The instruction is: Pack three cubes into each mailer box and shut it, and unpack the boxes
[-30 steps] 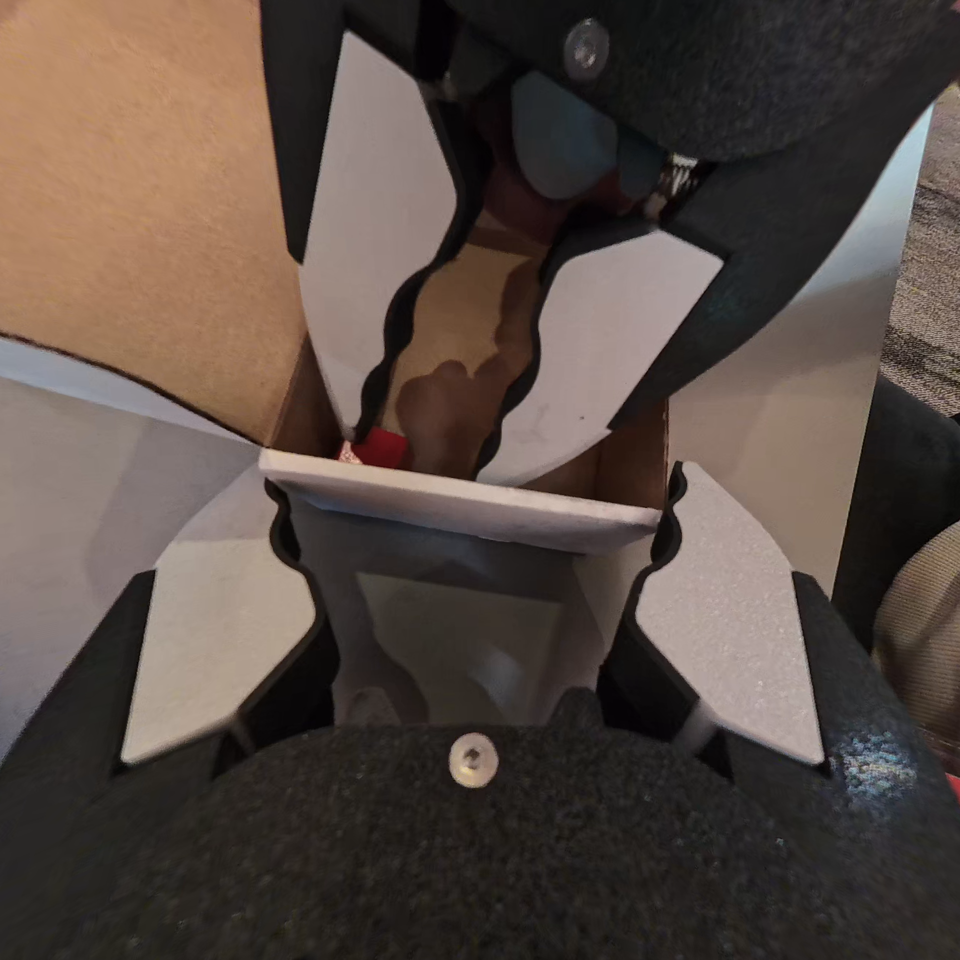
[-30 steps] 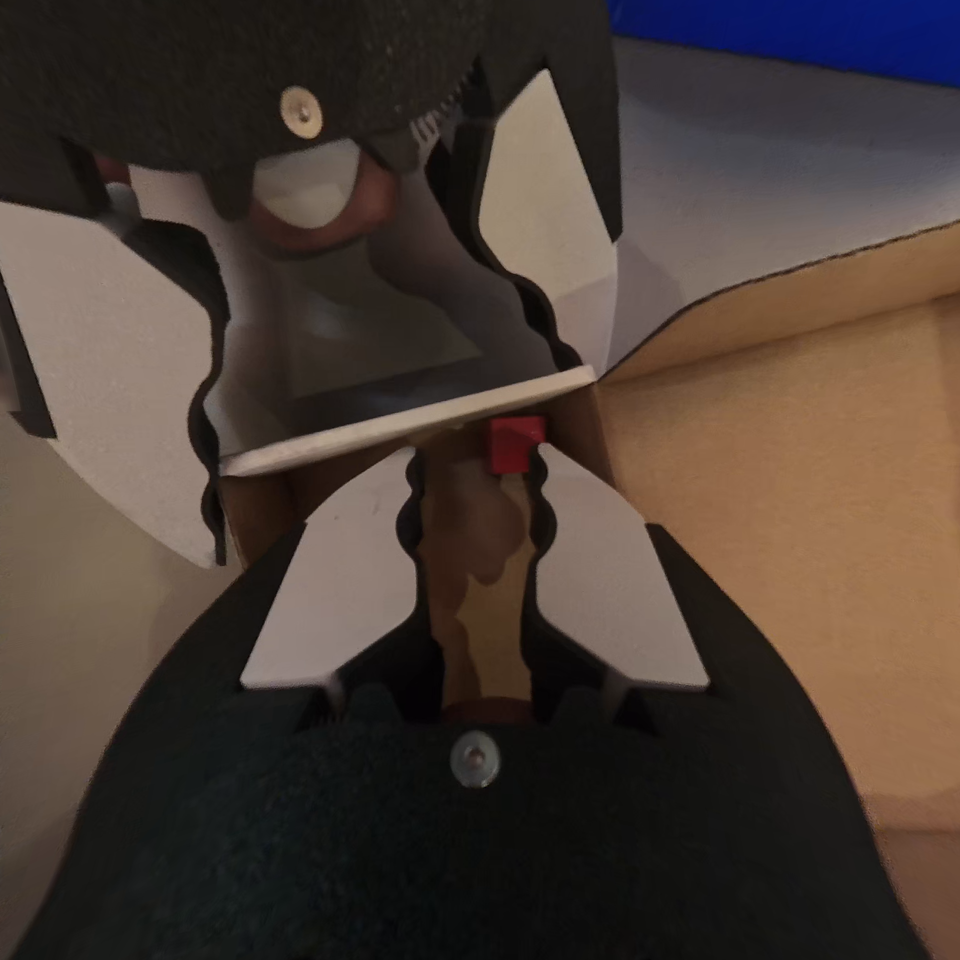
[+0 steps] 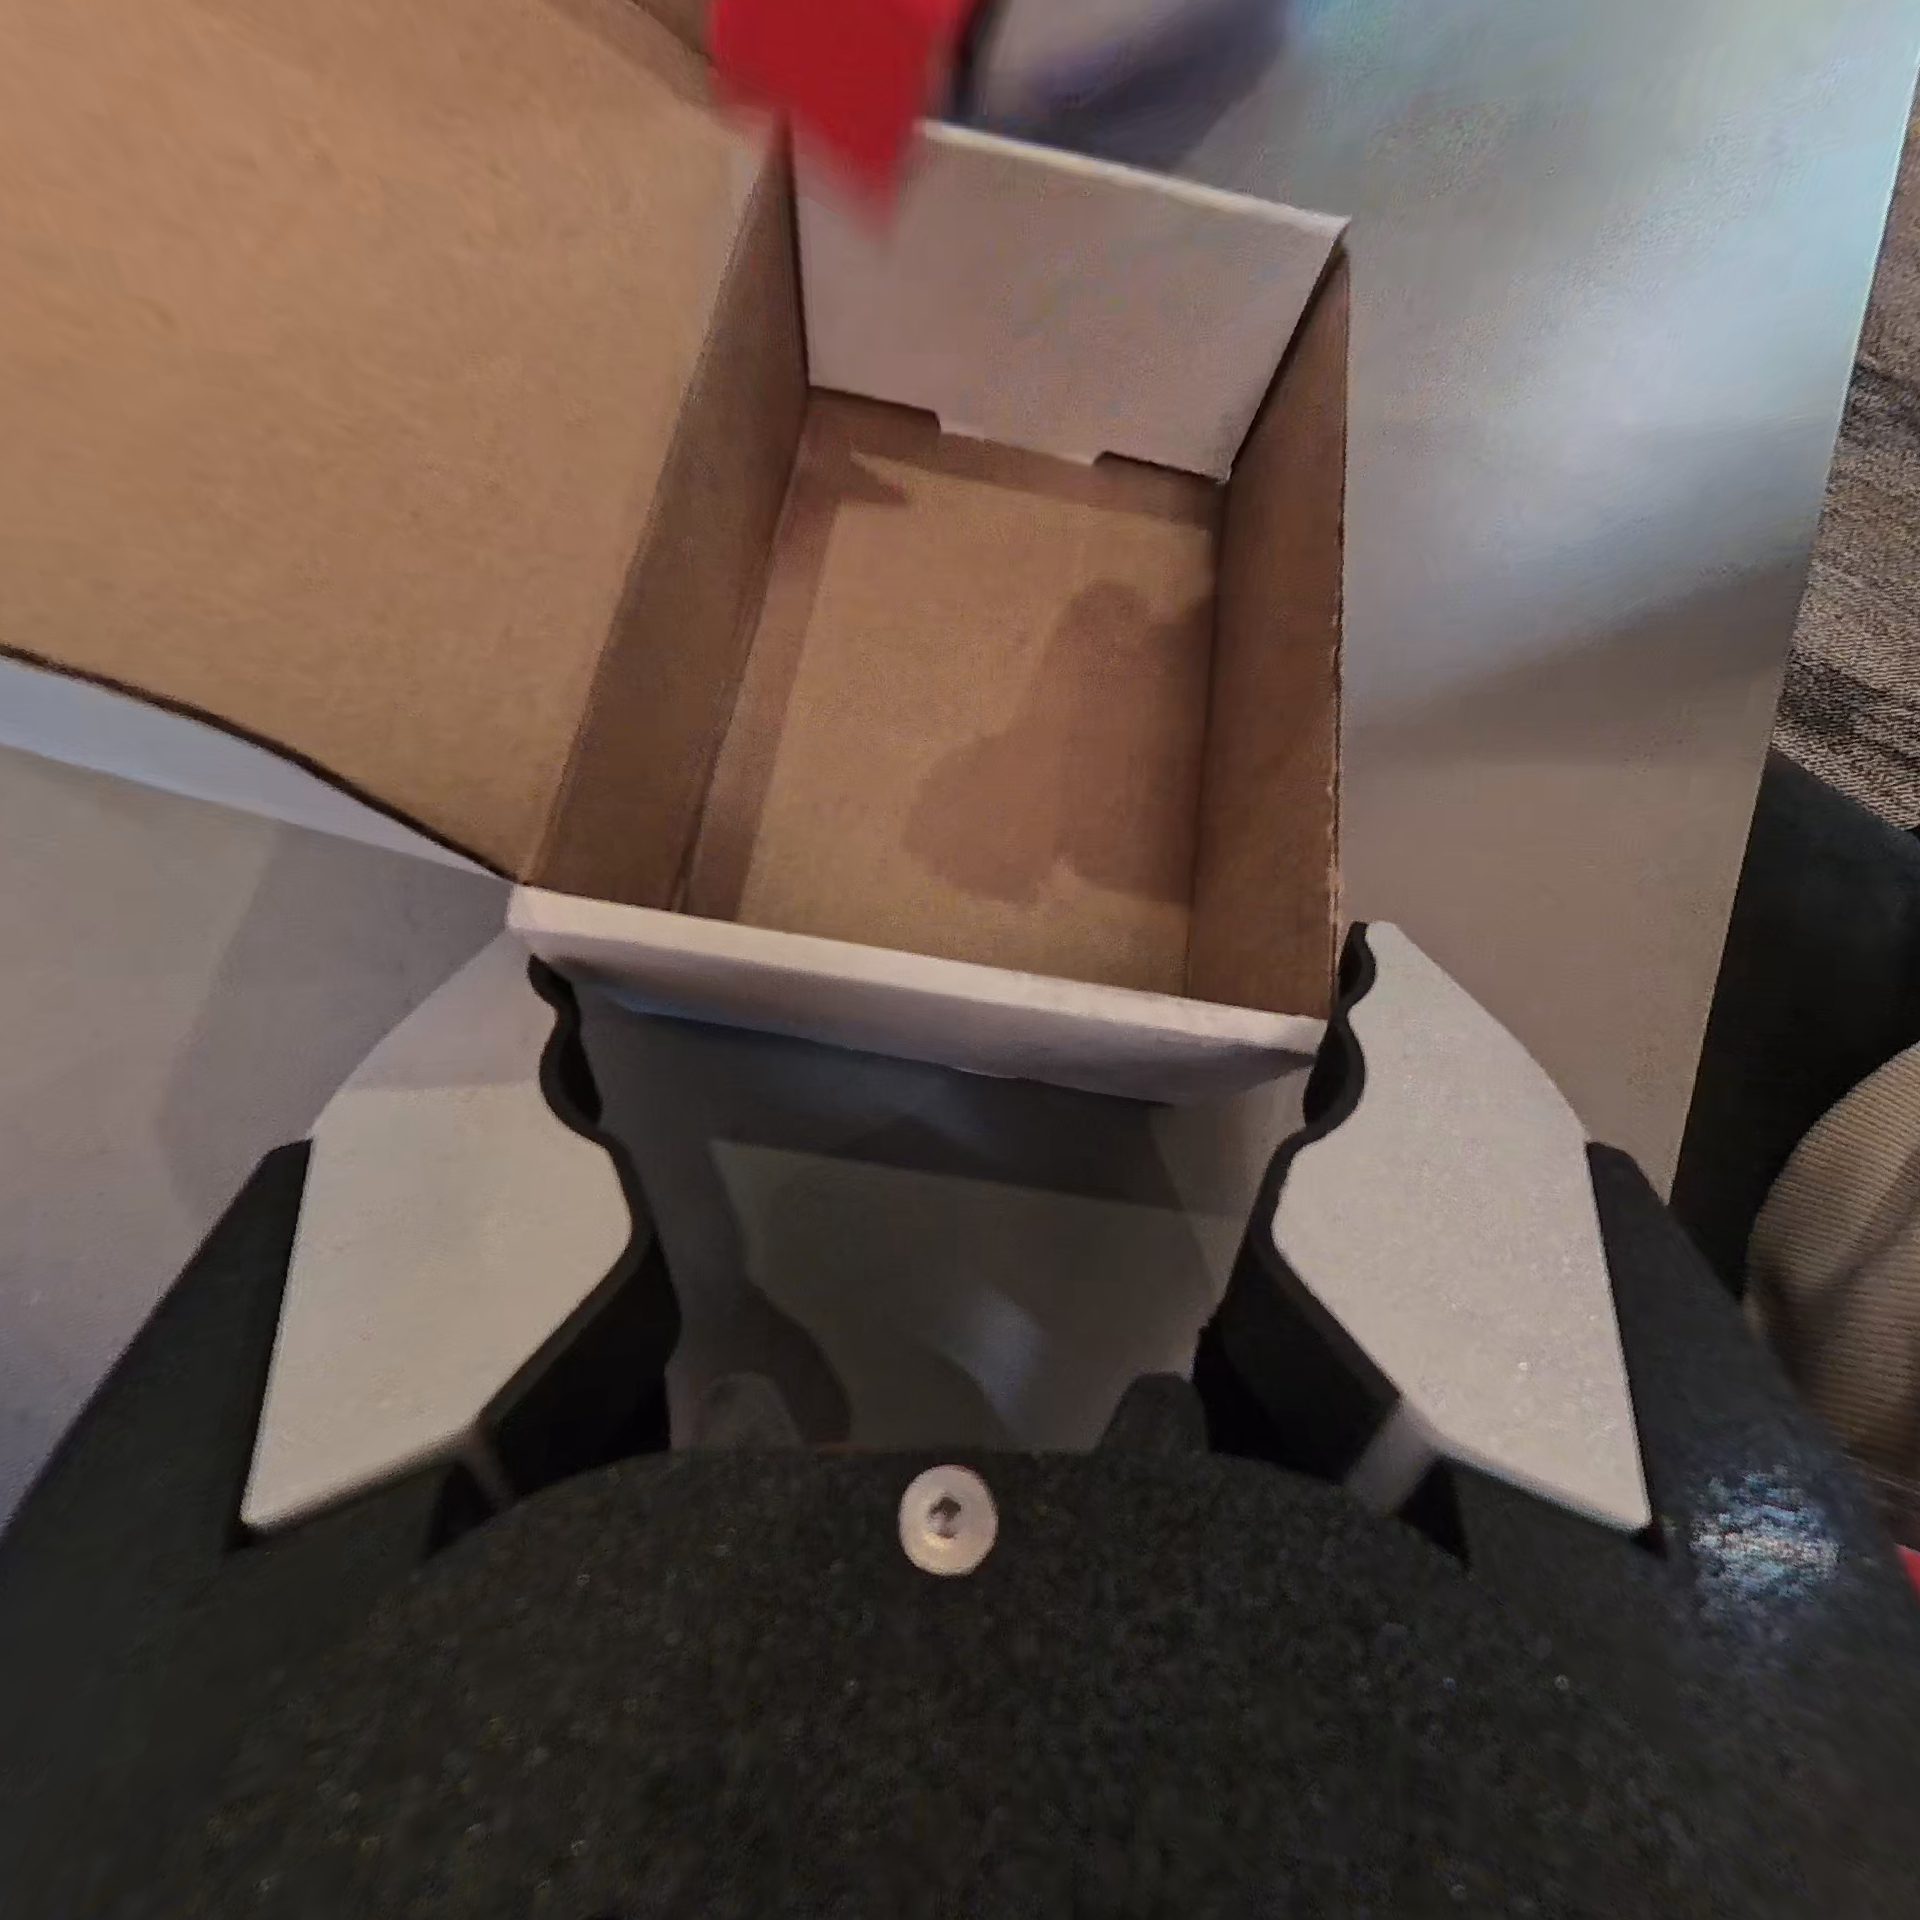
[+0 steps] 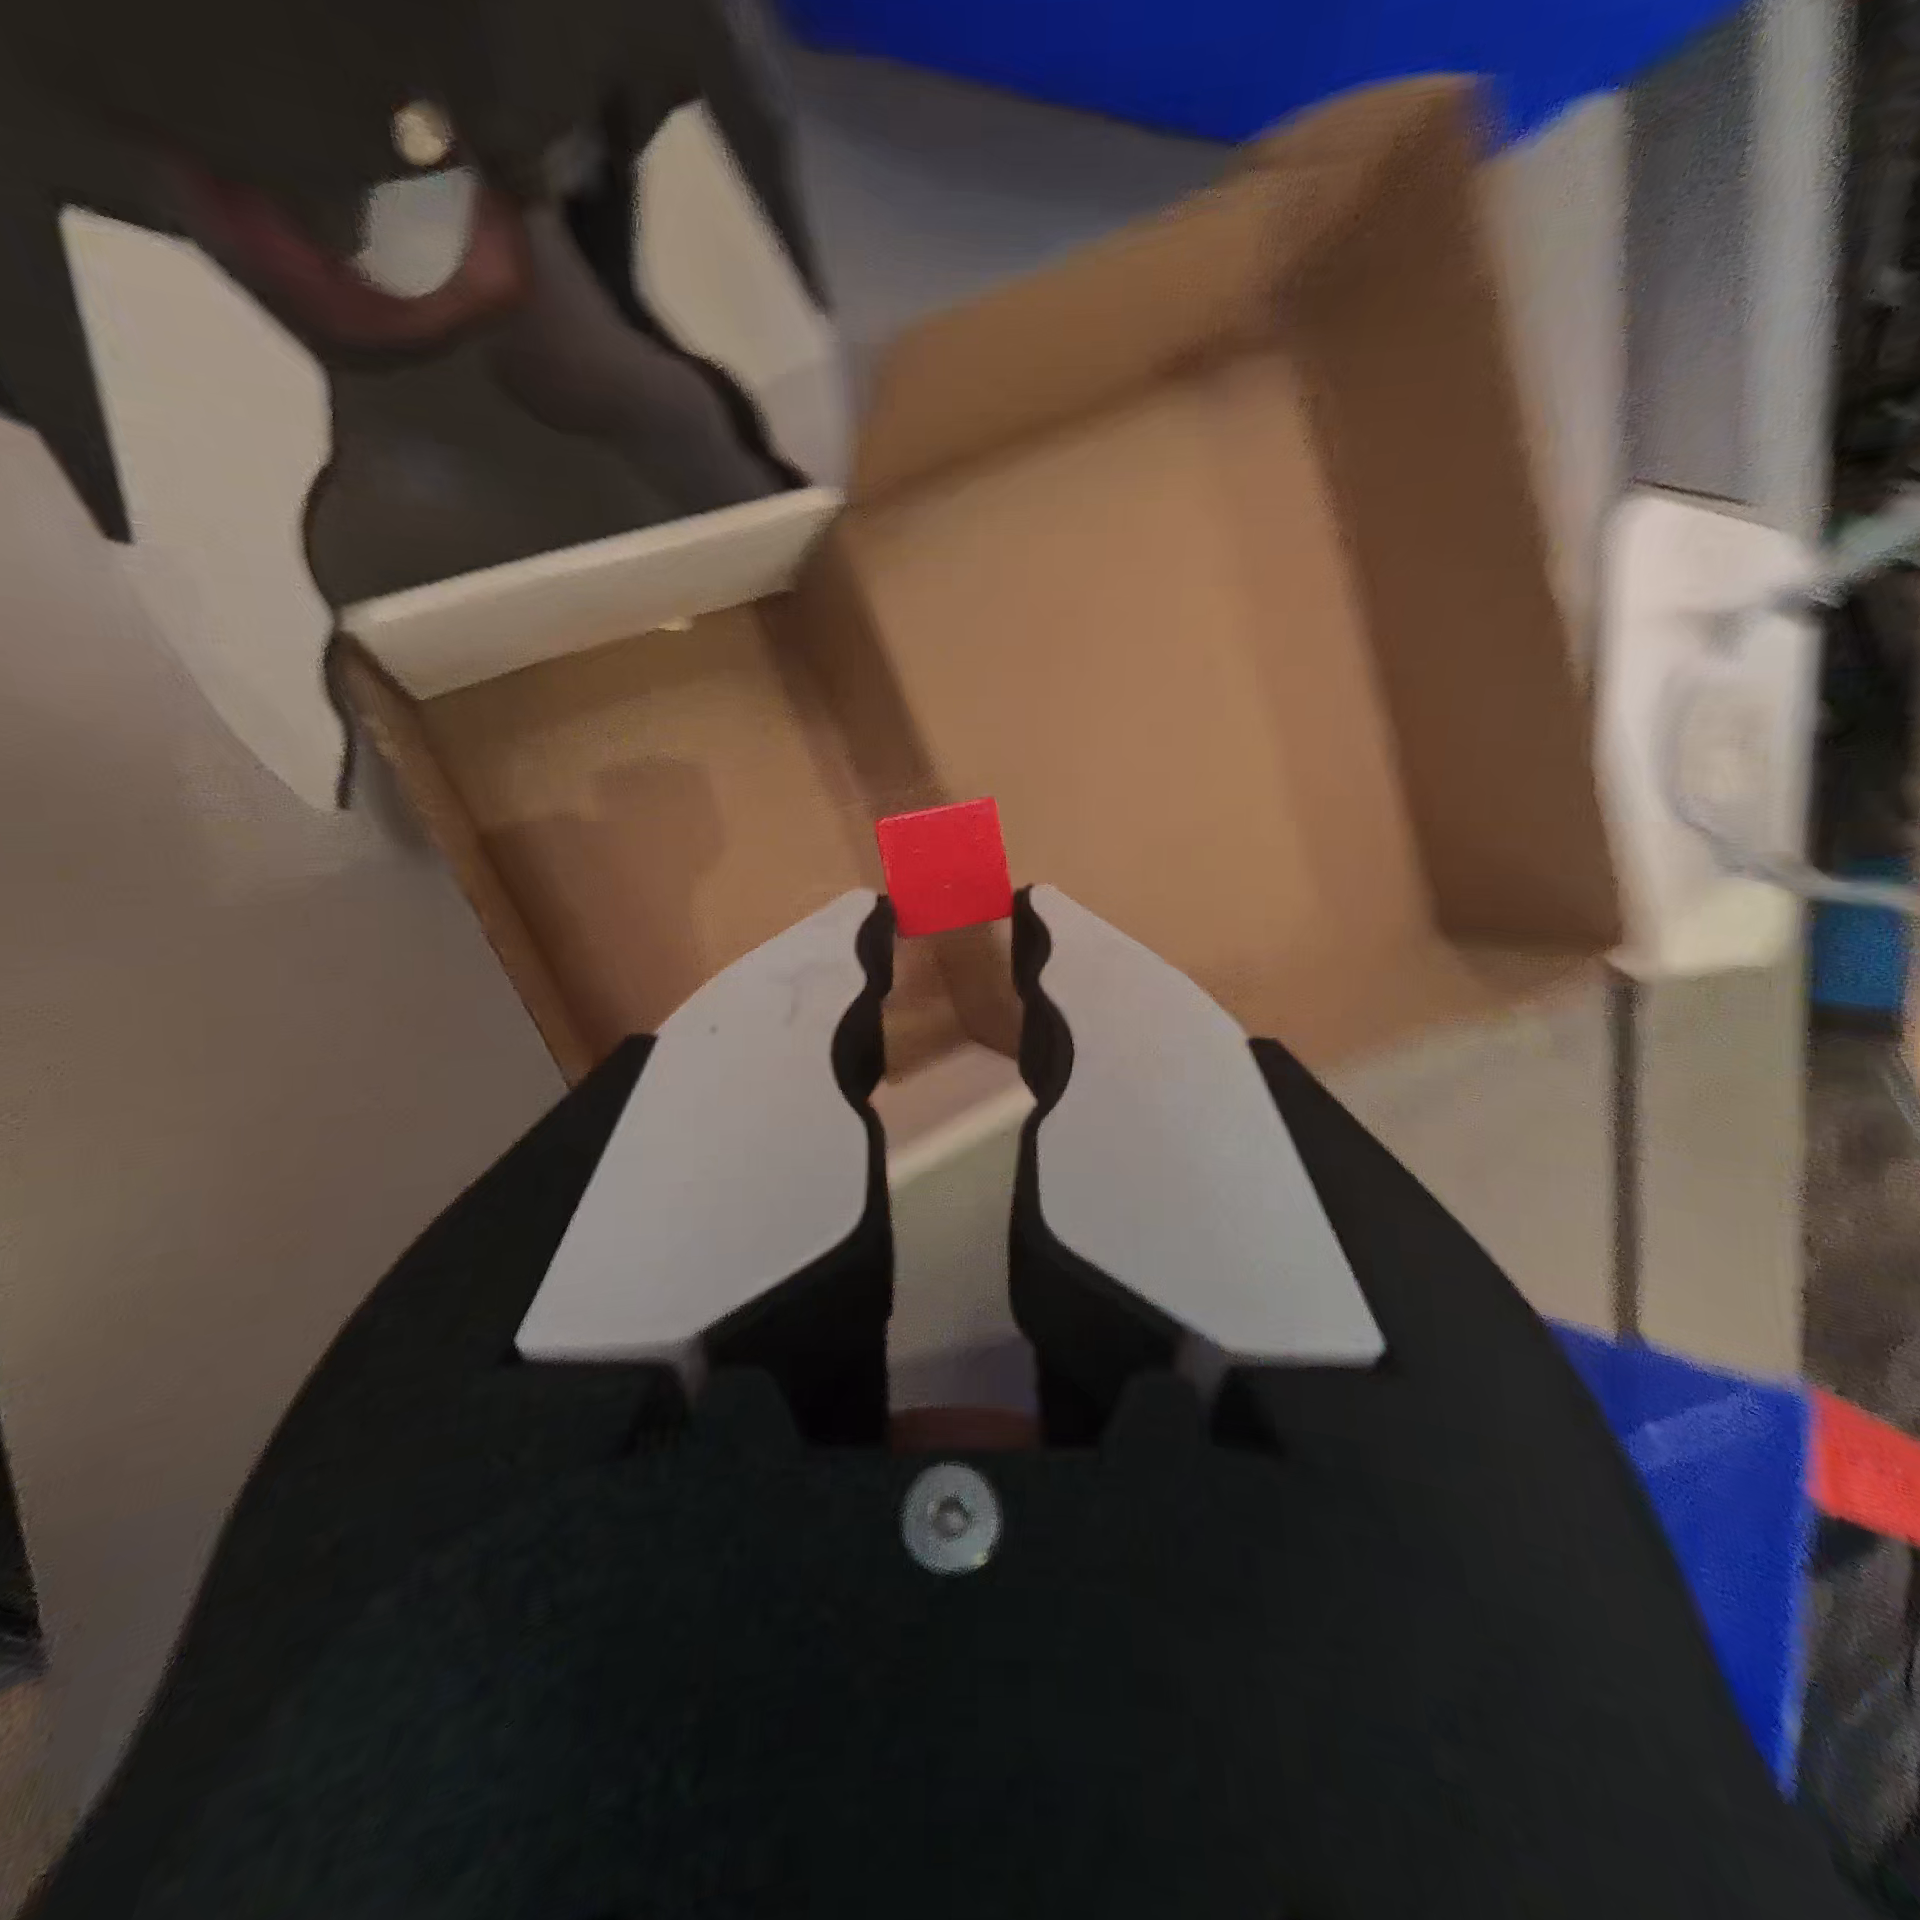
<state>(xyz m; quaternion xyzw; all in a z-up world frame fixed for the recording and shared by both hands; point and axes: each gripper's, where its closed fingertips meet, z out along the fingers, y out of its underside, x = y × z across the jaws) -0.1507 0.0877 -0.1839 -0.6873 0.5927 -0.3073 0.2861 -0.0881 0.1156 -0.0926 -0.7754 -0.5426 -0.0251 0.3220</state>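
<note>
- Nearest, your right gripper (image 4: 951,920) is pinching the red cube (image 4: 943,868) between its fingertips, the cube sitting at the very tips and lifted clear above the mailer box (image 4: 644,800).
- Equally near in the other view, your left gripper (image 3: 940,977) is standing wide, its two fingers bracketing the near white wall of the mailer box (image 3: 914,987); whether the fingers are actually touching the wall cannot be told.
- Just beyond, the box interior is showing bare brown cardboard with a darker stain on the floor; no cube is lying inside.
- Beside it, the lid (image 3: 343,416) is lying folded back, brown side up; in the right wrist view the same lid (image 4: 1195,644) is spreading away to the right of the box.
- Farther on, the far white wall of the box is standing upright, and the red cube (image 3: 842,94) is appearing blurred above it at the top edge of the left wrist view.
- Underneath, the pale table (image 3: 208,987) is carrying the box.
- Farthest, a blue bin (image 4: 1704,1538) is sitting at the lower right of the right wrist view, with a red patch at the frame edge too cropped to identify.
</note>
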